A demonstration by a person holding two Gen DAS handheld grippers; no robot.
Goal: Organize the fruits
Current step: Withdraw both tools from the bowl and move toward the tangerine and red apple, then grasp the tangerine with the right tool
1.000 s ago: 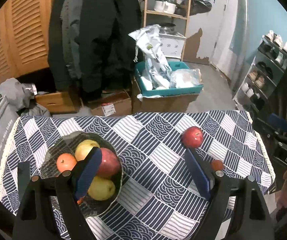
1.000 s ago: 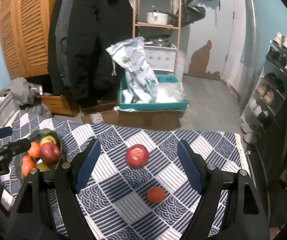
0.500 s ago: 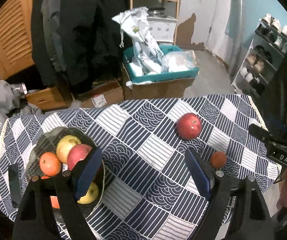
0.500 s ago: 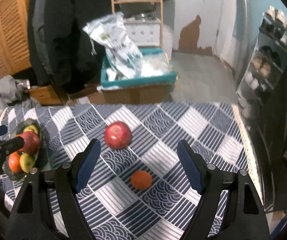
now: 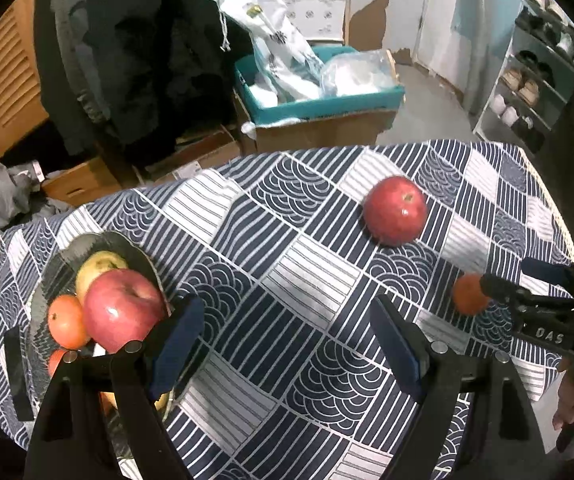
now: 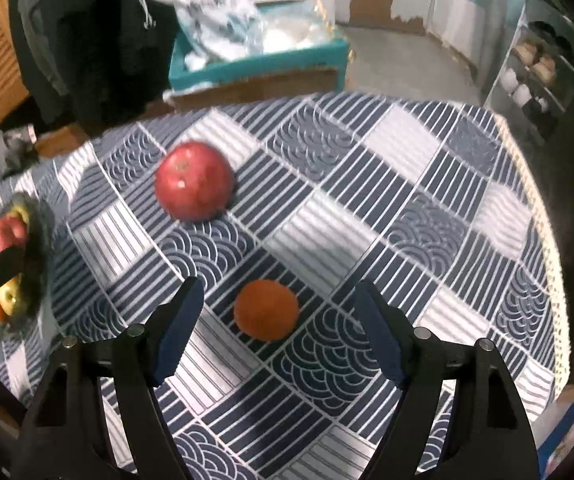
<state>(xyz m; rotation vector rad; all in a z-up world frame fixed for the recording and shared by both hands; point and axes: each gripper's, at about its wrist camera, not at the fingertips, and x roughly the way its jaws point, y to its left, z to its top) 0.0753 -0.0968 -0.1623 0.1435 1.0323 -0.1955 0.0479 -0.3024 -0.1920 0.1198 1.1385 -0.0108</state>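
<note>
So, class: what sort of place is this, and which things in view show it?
Probably a home entryway or storage room: dark coats hang by a louvred wooden door, a shoe rack lines the wall, and cardboard boxes sit on the floor.

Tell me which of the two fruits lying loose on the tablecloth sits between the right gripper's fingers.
The small orange fruit. It lies in the gap of the open right gripper, untouched, while the red apple lies farther off, toward the fruit bowl.

A teal crate [image 5: 319, 102] of bags sits beyond the tablecloth [image 5: 307, 264].
</note>
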